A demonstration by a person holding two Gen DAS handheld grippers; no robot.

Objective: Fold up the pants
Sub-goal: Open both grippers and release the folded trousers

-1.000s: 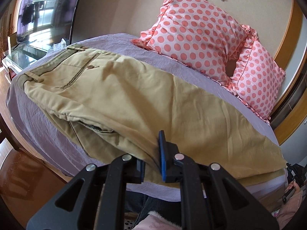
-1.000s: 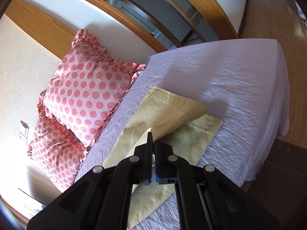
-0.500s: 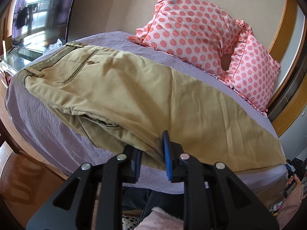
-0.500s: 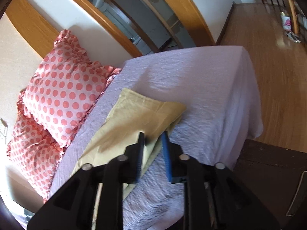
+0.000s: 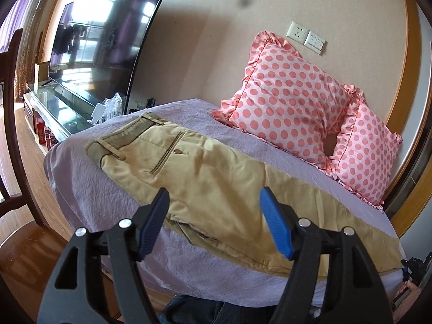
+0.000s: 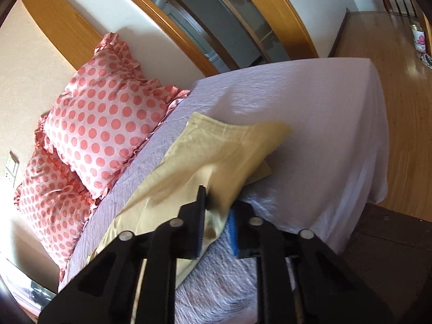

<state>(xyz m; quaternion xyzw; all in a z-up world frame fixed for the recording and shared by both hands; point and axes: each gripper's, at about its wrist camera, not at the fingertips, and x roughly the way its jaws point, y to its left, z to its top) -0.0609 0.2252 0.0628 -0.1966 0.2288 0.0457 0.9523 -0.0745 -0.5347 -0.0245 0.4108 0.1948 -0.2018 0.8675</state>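
Khaki pants (image 5: 210, 178) lie folded lengthwise, one leg over the other, on a bed with a lilac sheet (image 5: 89, 189). The waistband and back pocket are at the left; the leg ends (image 6: 229, 145) show in the right wrist view. My left gripper (image 5: 216, 216) is wide open and empty, held above the pants near the seat. My right gripper (image 6: 217, 216) is open, its jaws standing on either side of the near edge of the legs without pinching the cloth.
Two pink polka-dot pillows (image 5: 286, 102) lean on the wall behind the pants; they also show in the right wrist view (image 6: 100, 124). A television (image 5: 102, 46) on a glass stand is at the left. A wood floor (image 6: 405, 108) surrounds the bed.
Both grippers have opened and let go of the pants. The left gripper has risen and drawn back from the cloth. The top leg now lies flat over the lower one.
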